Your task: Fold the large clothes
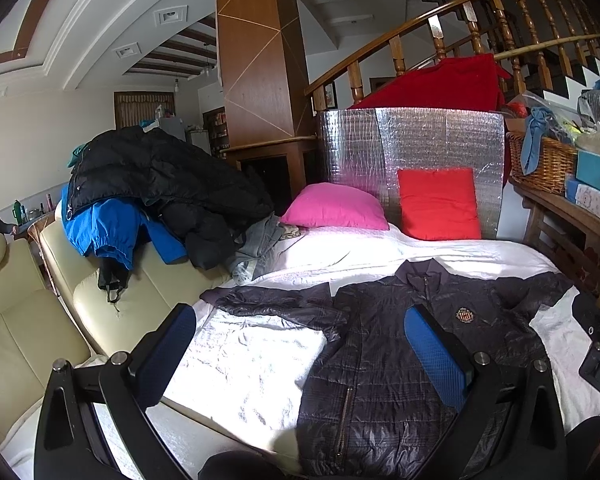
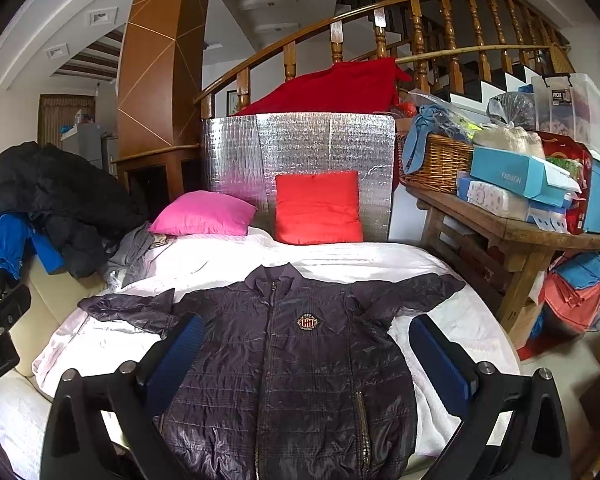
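Dark quilted jacket (image 2: 291, 364) spread flat, front up, zipped, on the white bed sheet (image 2: 440, 264), sleeves out to both sides, collar toward the pink pillow (image 2: 203, 214) and red pillow (image 2: 318, 206). Left tool (image 1: 300, 356) released, blue pads wide apart, above the jacket's left half and bare sheet, grasping nothing. Right tool (image 2: 312, 364) likewise released, pads spread to either side of the jacket's body, nothing between them touched. Pile of dark and blue coats (image 1: 151, 188) heaped on the cream sofa (image 1: 27, 320) beside the bed. Wicker basket (image 2: 436, 164) on the wooden desk (image 2: 520, 232) to the right.
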### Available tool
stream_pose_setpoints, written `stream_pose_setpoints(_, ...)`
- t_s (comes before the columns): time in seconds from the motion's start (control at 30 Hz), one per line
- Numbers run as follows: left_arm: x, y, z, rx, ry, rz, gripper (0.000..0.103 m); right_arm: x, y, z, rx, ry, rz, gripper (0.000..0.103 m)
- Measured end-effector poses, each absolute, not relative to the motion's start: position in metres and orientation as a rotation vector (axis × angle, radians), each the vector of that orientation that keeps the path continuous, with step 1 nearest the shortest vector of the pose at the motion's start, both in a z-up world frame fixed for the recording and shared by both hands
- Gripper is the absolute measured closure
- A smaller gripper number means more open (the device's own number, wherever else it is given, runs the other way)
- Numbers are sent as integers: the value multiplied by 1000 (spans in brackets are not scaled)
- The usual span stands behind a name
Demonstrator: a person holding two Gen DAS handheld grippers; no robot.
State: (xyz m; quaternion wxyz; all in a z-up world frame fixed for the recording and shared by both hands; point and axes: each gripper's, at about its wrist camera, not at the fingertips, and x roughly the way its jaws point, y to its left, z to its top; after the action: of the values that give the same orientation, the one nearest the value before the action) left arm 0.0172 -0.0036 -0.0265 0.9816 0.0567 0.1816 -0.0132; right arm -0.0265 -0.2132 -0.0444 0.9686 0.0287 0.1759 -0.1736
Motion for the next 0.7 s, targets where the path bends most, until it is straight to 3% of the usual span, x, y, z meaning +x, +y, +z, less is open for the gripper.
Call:
stream_pose_setpoints(0.3,29,-8,-33,125,384,-20,0,-20,-226,-47,85,340,-349,0)
stream_pose_setpoints(0.47,67,-25,-48,150,429,-35,0,-26,-260,-44,190,220,-234,0)
stream_pose_setpoints(0.6,140,-54,-92,173,549,-54,0,-18,-319,-61,329,163,-164,0)
stream_pose_setpoints(0.7,208,-80,-146,171,708,-93,0,12,-377,-87,366,271,-239,0)
